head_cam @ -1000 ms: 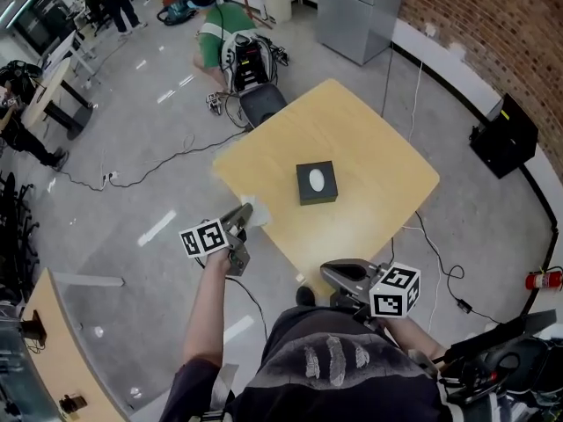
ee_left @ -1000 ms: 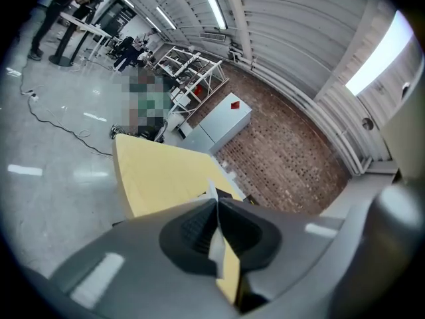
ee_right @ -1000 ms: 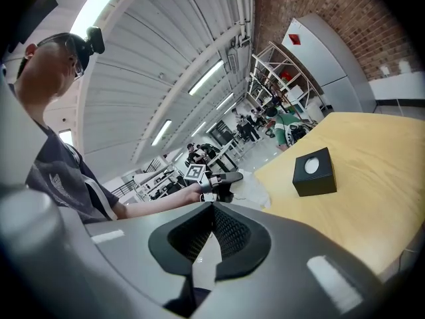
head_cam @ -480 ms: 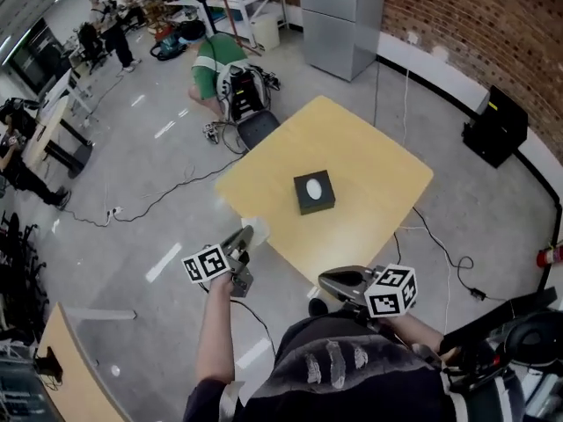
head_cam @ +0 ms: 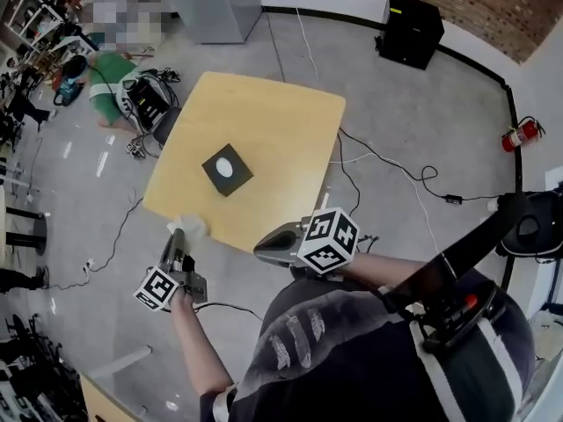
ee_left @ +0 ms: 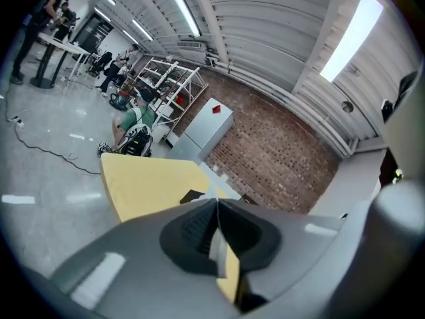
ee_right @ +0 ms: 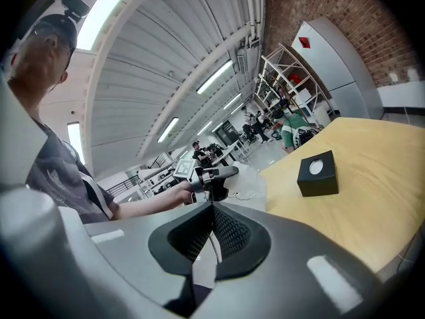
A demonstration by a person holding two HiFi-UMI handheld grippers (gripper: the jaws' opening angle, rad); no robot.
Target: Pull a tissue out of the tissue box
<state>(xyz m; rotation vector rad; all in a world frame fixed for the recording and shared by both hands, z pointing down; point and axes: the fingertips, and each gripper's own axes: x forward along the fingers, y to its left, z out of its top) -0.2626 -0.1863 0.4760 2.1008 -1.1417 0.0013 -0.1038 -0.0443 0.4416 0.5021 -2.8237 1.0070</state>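
Head view: black tissue box [head_cam: 228, 169] with a white oval opening sits near the middle of the yellow table [head_cam: 281, 130]. Off the table's near left edge hangs the left gripper [head_cam: 179, 234], a white tissue [head_cam: 192, 226] at its tip, well apart from the box. The right gripper [head_cam: 261, 251] is by the near edge.

Left gripper view: jaws clenched on a strip of tissue [ee_left: 218, 246].

Right gripper view: jaws pressed together, nothing between them; the tissue box [ee_right: 317, 174] lies far right.
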